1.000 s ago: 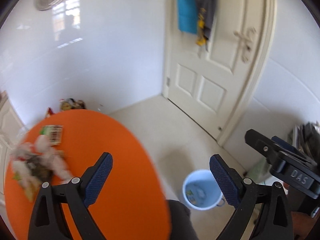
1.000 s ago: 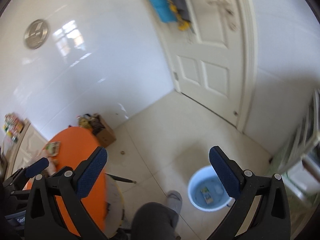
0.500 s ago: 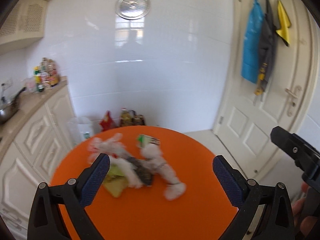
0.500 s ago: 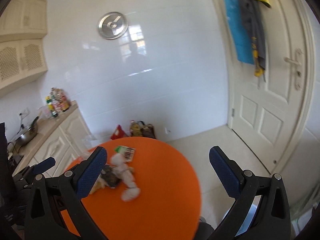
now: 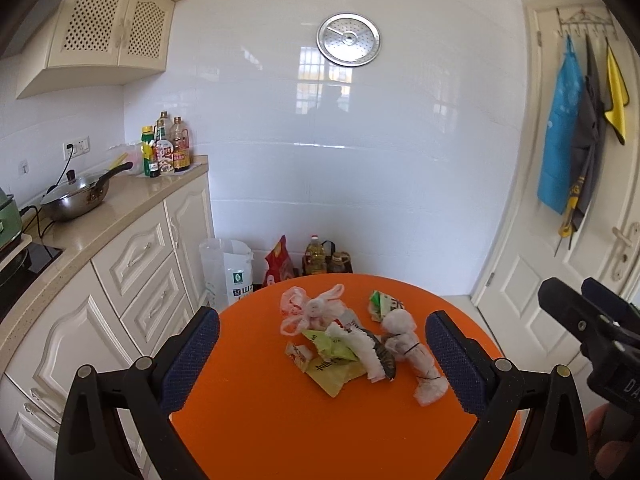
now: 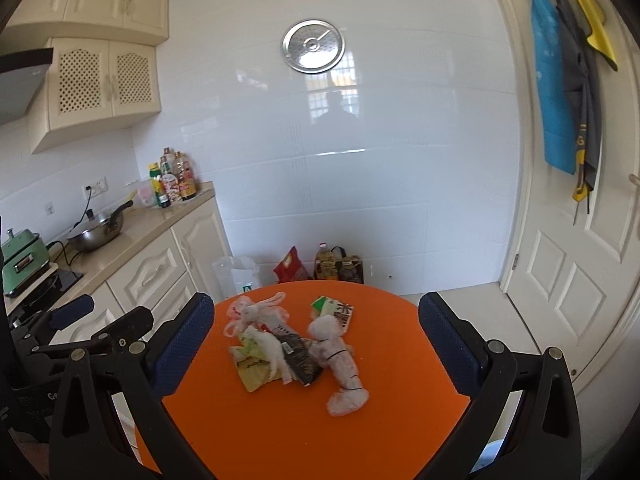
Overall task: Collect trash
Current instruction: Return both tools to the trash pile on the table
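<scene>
A heap of trash lies on the far half of a round orange table: a pink-white plastic bag, a yellow-green wrapper, a dark wrapper, a tied white bundle and a small green-white carton. My left gripper hangs open above the near side of the heap. Also open, my right gripper is held over the table in front of the heap. Neither gripper touches anything. The bin is out of view.
Cream cabinets and a counter with a wok and bottles run along the left. Bags and oil bottles stand on the floor behind the table. A white door with hanging aprons is at the right.
Both grippers swung from the floor and blue bin at the right up and left to face the table. The trash heap now sits centred between the fingers. Both stayed open.
</scene>
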Tool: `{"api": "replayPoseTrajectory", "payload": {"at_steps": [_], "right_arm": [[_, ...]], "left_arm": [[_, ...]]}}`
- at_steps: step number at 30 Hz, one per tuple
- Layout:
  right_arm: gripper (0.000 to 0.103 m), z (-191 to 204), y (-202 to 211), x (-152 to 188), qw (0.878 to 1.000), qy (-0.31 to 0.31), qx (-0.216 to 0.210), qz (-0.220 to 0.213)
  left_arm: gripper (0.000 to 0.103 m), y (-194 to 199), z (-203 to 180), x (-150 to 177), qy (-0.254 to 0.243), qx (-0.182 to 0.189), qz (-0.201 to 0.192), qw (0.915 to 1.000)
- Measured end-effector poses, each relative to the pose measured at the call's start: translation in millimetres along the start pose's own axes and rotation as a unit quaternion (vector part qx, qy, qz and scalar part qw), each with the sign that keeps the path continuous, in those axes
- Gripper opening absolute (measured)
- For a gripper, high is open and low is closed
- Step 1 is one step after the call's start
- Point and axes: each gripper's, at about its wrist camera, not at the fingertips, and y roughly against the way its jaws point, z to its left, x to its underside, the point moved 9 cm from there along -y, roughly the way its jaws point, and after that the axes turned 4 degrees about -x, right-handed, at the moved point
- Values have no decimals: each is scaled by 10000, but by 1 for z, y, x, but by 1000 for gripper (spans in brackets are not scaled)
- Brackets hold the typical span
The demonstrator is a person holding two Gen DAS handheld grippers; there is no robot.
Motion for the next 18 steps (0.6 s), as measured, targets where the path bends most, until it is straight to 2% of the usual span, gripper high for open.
{"api": "replayPoseTrajectory", "payload": {"at_steps": [5, 8, 15, 18], "right_arm": [[103, 3, -4, -1, 10000, 91, -15, 10], [103, -6, -13, 4, 9999, 75, 71, 132], [103, -46, -56, 40, 9963, -89, 335, 780], [103, -62, -80, 66, 9921, -141, 430, 1174]], "left_arm": [[102, 3, 14, -3, 57, -123, 22, 9999], [102, -13, 24, -6, 127, -189, 190, 9996], [102, -70, 26, 0, 94, -191, 751, 9969], [102, -102, 23, 4, 68, -197, 1020, 9946]]}}
